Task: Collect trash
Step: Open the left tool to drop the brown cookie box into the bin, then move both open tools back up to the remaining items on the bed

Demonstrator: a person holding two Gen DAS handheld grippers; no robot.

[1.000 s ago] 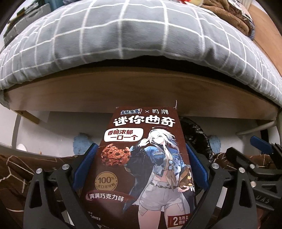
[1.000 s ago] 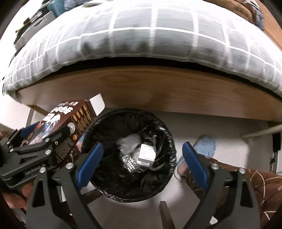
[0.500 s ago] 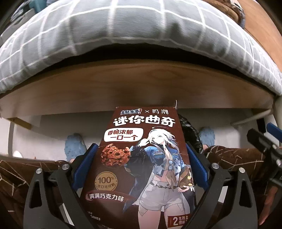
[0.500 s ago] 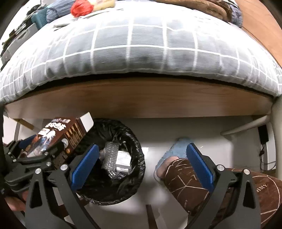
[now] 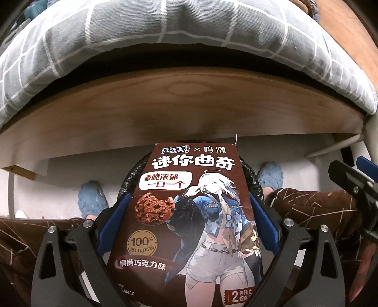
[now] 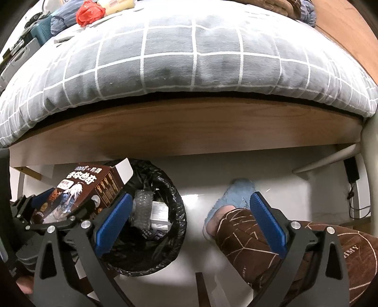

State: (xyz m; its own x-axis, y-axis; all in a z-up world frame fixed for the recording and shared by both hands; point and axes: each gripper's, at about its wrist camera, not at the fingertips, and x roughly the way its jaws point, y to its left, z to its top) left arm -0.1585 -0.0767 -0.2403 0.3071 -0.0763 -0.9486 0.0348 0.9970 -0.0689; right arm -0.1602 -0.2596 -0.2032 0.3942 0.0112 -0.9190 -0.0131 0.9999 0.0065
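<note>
My left gripper is shut on a brown cookie box with an anime figure printed on it. The box hides most of the black-lined trash bin behind it. In the right wrist view the cookie box hangs over the left rim of the trash bin, held by the left gripper. The bin holds bubble wrap and small packets. My right gripper is open and empty, to the right of the bin above the floor. It shows at the right edge of the left wrist view.
A bed with a grey checked quilt and a wooden frame spans the back. A red bag lies on it. The person's legs in brown trousers and blue slippers flank the bin.
The left gripper has carried the cookie box right, over the bin. The right gripper has drawn back, up and to the right, so the bin now sits at its left.
</note>
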